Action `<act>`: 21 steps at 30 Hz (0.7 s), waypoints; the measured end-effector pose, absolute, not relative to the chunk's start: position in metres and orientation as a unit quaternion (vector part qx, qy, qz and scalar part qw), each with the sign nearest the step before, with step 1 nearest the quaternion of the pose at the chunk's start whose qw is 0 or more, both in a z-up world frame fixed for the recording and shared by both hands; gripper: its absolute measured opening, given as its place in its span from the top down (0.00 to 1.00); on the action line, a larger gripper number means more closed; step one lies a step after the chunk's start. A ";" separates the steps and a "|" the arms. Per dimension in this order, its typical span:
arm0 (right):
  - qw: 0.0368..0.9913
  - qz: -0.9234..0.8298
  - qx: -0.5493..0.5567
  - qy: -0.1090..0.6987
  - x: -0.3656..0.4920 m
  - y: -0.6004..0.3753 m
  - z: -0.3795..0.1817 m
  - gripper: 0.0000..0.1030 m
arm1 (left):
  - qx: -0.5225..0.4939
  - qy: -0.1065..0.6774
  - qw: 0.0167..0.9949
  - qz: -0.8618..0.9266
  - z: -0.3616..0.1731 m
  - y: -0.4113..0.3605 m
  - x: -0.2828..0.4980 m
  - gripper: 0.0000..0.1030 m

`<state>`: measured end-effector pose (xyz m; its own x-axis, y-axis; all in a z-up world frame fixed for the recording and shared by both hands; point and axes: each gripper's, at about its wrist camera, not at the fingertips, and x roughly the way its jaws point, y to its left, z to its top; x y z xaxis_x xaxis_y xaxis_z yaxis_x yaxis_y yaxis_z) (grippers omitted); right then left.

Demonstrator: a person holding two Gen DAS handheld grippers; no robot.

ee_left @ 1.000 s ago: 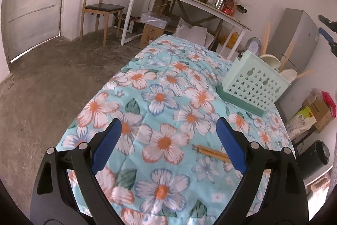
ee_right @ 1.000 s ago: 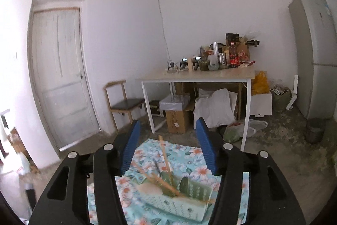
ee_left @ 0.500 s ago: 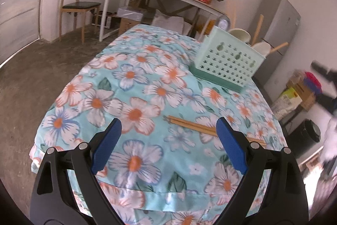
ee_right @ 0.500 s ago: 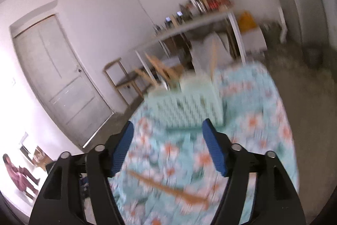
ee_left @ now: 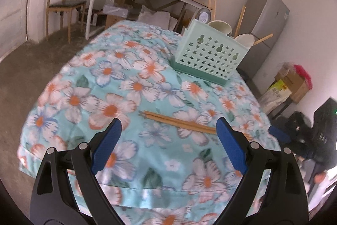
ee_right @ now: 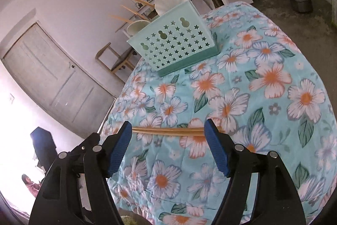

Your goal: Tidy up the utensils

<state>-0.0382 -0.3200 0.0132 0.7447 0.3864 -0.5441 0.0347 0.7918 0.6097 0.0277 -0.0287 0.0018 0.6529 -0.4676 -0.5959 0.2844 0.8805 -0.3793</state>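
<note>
**Chopsticks lie crosswise ahead of both open grippers**

Flat on the floral cloth (ee_right: 273, 69), a pair of wooden chopsticks (ee_right: 168, 131) rests side by side, touching along most of its length. From the right wrist view the long axis runs nearly straight across the picture, level with the tips of the right gripper (ee_right: 168, 130), so the sticks sit crosswise to the line the fingers point along. One end disappears behind the left pad, the other behind the right pad. The jaws stand wide and nothing is pressed between them; whether the pads touch the sticks cannot be told.

From the left wrist view the same chopsticks (ee_left: 179, 122) slant gently, the near-left end higher in the picture and the far end dropping toward the right finger of the left gripper (ee_left: 168, 125). They lie just beyond the fingertips, off-centre toward the right finger. This gripper is also spread open and holds nothing. A blue pad of the other gripper shows at the right edge, near the table's side.

The sticks are slim, straight and pale tan. Each gripper has black plastic arms with ribbed blue pads. The cloth is turquoise with large white and orange flowers and looks softly quilted.

Farther back stands a mint-green plastic basket (ee_left: 208, 56), box-shaped, its wall pierced with star and gourd-shaped holes. Wooden handles and pale bowl-like shapes rise from it.
</note>
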 end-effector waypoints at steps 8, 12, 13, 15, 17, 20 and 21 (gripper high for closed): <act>0.879 0.106 0.313 0.343 -0.040 -0.320 0.012 0.33 | -0.210 0.419 0.841 -0.270 -0.013 -0.037 0.038 0.44; 0.876 0.108 0.312 0.351 -0.035 -0.317 0.008 0.33 | -0.264 0.448 0.806 -0.283 -0.026 -0.036 0.050 0.53; 0.876 0.108 0.311 0.353 -0.033 -0.317 0.008 0.33 | -0.284 0.457 0.793 -0.285 -0.032 -0.036 0.055 0.56; 0.874 0.110 0.310 0.357 -0.031 -0.316 0.007 0.33 | -0.316 0.469 0.775 -0.283 -0.040 -0.034 0.062 0.59; 0.873 0.113 0.309 0.360 -0.028 -0.314 0.006 0.33 | -0.348 0.481 0.756 -0.275 -0.051 -0.030 0.070 0.62; 0.872 0.117 0.307 0.364 -0.023 -0.310 0.005 0.33 | -0.402 0.494 0.728 -0.256 -0.069 -0.020 0.082 0.64; 0.871 0.118 0.306 0.366 -0.023 -0.310 0.004 0.33 | -0.420 0.498 0.717 -0.247 -0.076 -0.016 0.086 0.65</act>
<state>-0.0228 -0.3100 0.0038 0.7051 0.4291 -0.5646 0.0188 0.7845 0.6198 0.0861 -0.0164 -0.0756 0.3817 -0.7725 -0.5075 -0.0653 0.5252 -0.8485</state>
